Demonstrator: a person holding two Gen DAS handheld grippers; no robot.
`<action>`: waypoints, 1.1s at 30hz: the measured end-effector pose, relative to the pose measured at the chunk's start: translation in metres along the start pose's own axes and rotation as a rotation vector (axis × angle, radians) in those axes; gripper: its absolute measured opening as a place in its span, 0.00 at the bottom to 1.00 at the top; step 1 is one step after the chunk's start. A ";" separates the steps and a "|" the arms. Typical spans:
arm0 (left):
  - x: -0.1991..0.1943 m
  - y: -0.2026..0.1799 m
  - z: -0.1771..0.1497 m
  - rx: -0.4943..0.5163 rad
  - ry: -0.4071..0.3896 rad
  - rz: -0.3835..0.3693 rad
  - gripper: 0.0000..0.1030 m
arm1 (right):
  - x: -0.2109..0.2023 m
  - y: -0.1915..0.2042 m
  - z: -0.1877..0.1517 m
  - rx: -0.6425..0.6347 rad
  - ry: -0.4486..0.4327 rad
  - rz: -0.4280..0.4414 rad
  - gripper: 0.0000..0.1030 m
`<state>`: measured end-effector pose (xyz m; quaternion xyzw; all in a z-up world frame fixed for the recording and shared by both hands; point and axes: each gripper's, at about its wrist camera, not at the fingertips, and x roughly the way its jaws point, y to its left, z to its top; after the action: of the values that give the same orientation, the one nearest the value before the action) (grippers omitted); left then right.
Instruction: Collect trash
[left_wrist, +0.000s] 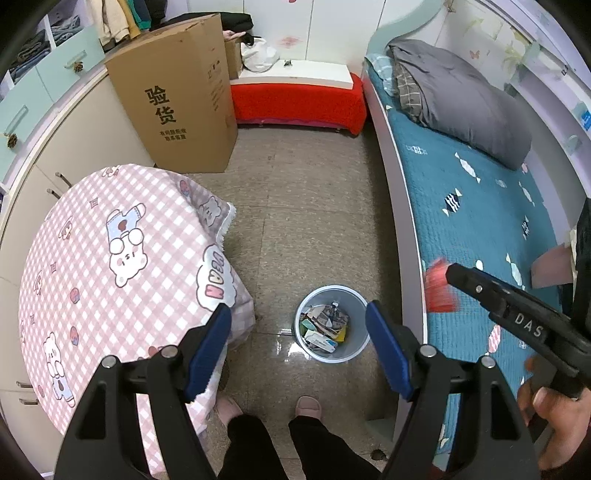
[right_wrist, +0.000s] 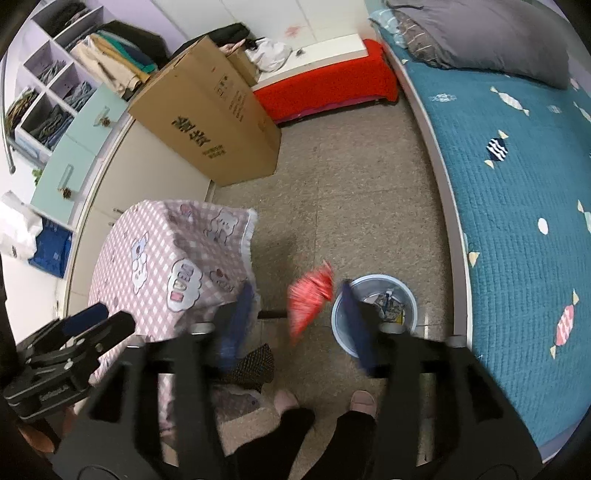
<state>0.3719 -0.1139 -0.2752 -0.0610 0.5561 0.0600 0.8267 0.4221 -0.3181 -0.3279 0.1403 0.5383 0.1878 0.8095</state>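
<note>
Right wrist view: right gripper (right_wrist: 295, 314) points down at the floor, jaws spread, blue pads blurred. Red wrapper (right_wrist: 310, 297) sits in the gap between them, also blurred; it looks clear of both pads, apart from the left one, and close to the right one, contact there unclear. It hangs just left of the bin (right_wrist: 373, 314), above the speckled floor (right_wrist: 351, 192), not over the opening.

Bin is a pale blue round bucket on the floor between the checked tablecloth (right_wrist: 166, 258) and the bed (right_wrist: 517, 221), already holding mixed paper and packaging.

Left wrist view: left gripper (left_wrist: 299, 332) hangs over the same bin (left_wrist: 330, 323), jaws wide apart, nothing between the pads. Red wrapper (left_wrist: 439, 288) shows at the tip of the right gripper, against the bed edge (left_wrist: 402, 221).

Person's slippered feet (left_wrist: 308, 406) stand just short of the bin. Cardboard box (left_wrist: 184, 96) stands at the far end, by the cabinets.
</note>
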 end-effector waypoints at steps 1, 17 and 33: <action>-0.001 0.001 -0.001 -0.001 0.000 0.001 0.71 | -0.001 -0.001 0.000 0.005 -0.002 0.007 0.52; -0.046 0.001 -0.023 0.032 -0.072 -0.008 0.73 | -0.052 0.032 -0.027 -0.043 -0.087 -0.014 0.54; -0.167 0.049 -0.094 0.133 -0.322 -0.021 0.77 | -0.150 0.118 -0.120 -0.044 -0.317 -0.082 0.64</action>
<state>0.2154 -0.0866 -0.1575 -0.0018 0.4184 0.0235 0.9080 0.2405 -0.2785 -0.1996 0.1284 0.4047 0.1418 0.8942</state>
